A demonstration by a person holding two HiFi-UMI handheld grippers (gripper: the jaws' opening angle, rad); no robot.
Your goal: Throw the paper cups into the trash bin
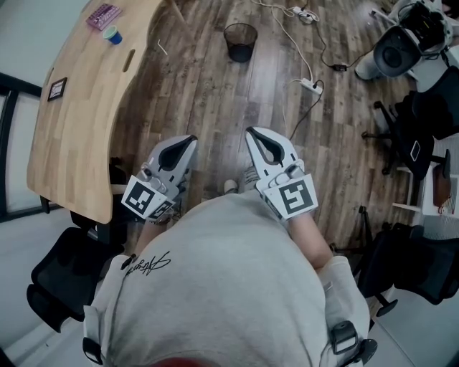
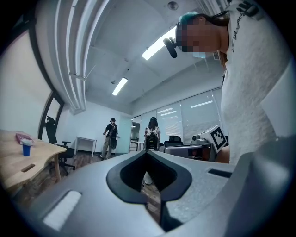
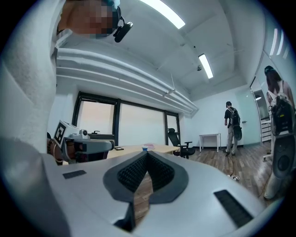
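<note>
A blue paper cup (image 1: 111, 34) stands at the far end of the curved wooden table (image 1: 79, 129), next to a pink packet (image 1: 102, 16). A black mesh trash bin (image 1: 240, 41) sits on the wood floor ahead. My left gripper (image 1: 188, 141) and right gripper (image 1: 252, 133) are held side by side close to the person's body, both shut and holding nothing. The left gripper view shows the cup (image 2: 27, 148) far off at the left, beyond the shut jaws. In the right gripper view the cup (image 3: 144, 148) is a small blue spot on the table (image 3: 125, 150).
A power strip (image 1: 310, 85) and cables lie on the floor to the right of the bin. Black office chairs (image 1: 423, 122) and a white device (image 1: 401, 43) crowd the right side; another chair (image 1: 61, 279) is at lower left. Two people (image 2: 110, 138) stand far down the room.
</note>
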